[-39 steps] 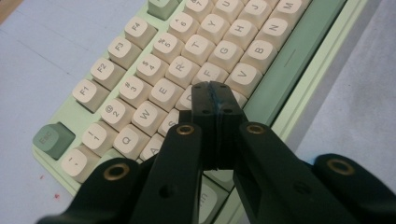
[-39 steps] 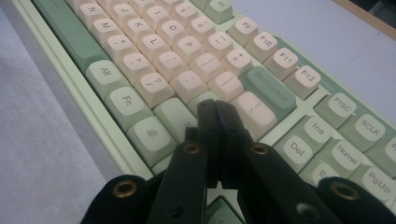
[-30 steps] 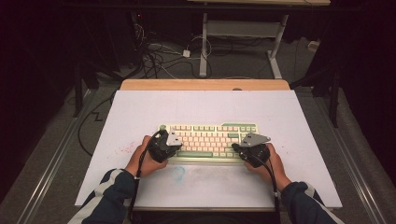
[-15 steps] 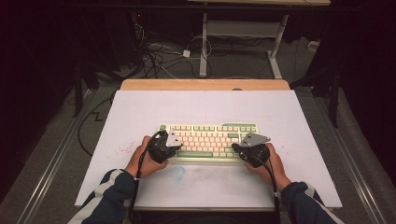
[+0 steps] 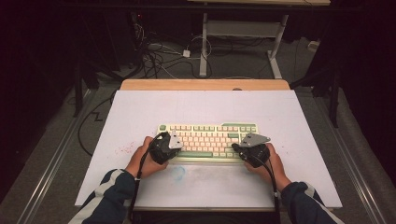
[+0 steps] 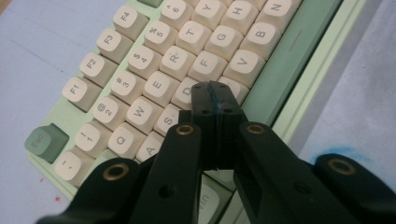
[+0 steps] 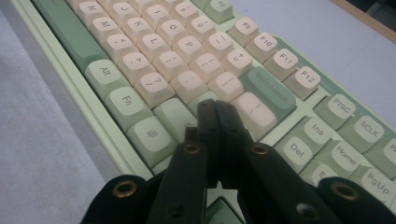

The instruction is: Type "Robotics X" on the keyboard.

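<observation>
Green-and-cream plastic keyboard lies mid-table on the white sheet in the high view, a gripper at each end. Left gripper view: jaws pressed together, empty, tips over the D key. Right gripper view: jaws likewise closed, empty, over the right-hand keys.

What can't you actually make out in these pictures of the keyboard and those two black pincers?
- Left gripper view: the shut tips cover the key under them, so its letter and any contact are hidden.
- Right gripper view: the same, the tips hide the key below.
- High view: keyboard legends are too small to read.
- High view: the dark floor beyond the table is too dim.
</observation>
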